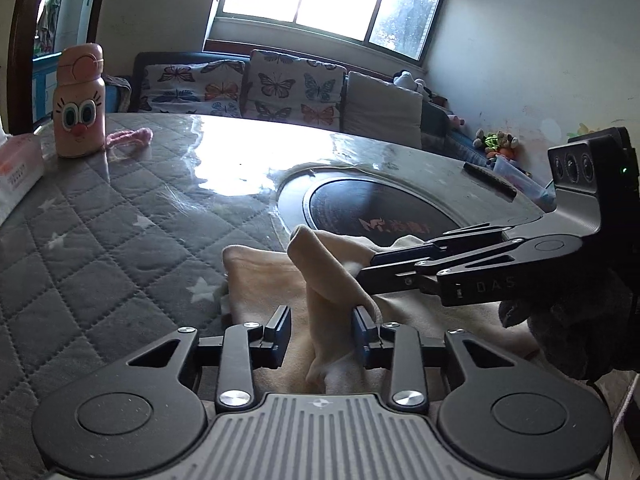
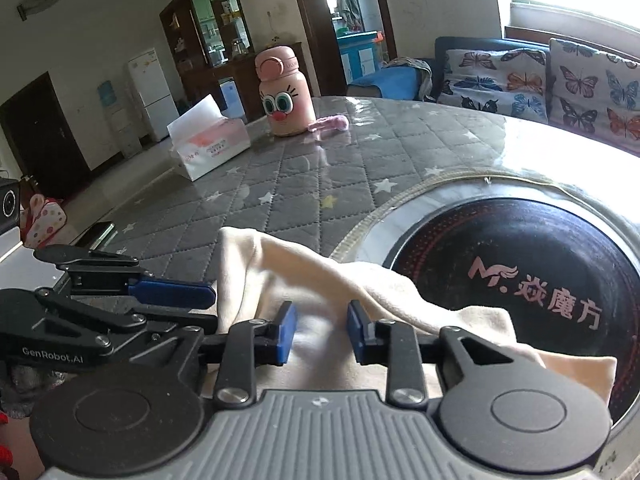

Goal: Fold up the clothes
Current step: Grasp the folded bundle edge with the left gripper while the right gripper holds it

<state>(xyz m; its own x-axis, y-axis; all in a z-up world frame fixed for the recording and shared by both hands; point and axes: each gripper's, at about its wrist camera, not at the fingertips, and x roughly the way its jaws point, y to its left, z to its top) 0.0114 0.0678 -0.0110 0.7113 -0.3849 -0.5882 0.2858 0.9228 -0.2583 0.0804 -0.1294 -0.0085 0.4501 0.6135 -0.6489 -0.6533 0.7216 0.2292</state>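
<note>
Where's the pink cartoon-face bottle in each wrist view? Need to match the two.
Left wrist: pink bottle stands far upper left on the grey quilted table cover, a tissue box at the left edge beside it.
Right wrist: the bottle stands upper centre, left of middle, tissue box to its left.
Shared landmark: the round black cooktop set into the table, with the cream cloth at its edge.

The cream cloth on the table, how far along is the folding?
Early stage. The cream cloth lies bunched on the quilted table, one fold raised, no neat fold visible. The left gripper and right gripper both stand open around raised cloth, pads not pressing. Flattening and all folds remain.
</note>
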